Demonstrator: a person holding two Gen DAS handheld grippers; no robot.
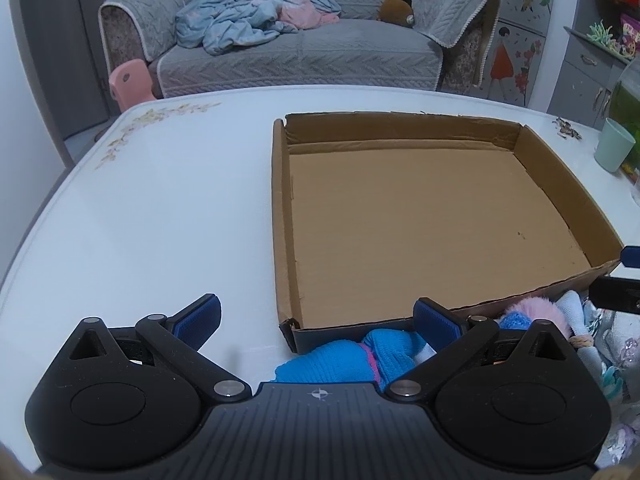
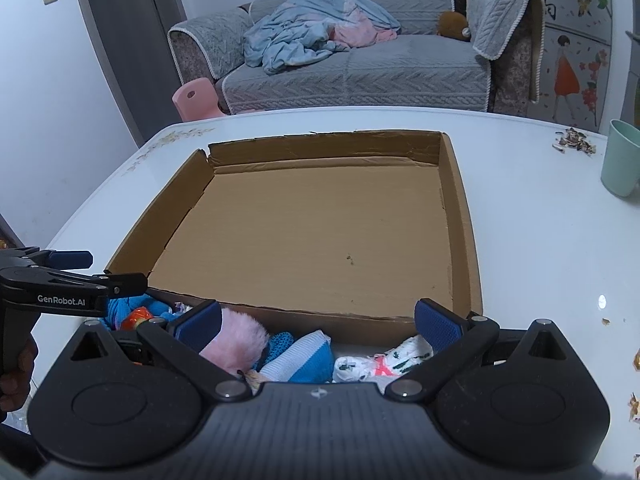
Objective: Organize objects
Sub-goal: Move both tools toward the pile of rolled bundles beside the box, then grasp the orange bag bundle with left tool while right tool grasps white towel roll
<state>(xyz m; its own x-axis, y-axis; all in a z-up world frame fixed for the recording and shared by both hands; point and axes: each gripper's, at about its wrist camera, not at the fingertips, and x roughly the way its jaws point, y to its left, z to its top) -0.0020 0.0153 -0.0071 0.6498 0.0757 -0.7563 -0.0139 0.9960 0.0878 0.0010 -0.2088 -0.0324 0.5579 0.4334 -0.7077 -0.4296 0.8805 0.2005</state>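
Observation:
A shallow cardboard box lies on the white table, its brown floor showing all over. In front of its near wall sits a heap of soft things: a blue knit piece, a pink fluffy piece, a blue-and-white knit and a white patterned sock. My left gripper hangs open above the blue knit. My right gripper hangs open over the pink piece and the sock. Neither touches anything.
A pale green cup stands at the table's right edge, with scattered husks beside it. A small orange thing lies in the heap. Behind the table are a grey sofa and a pink stool.

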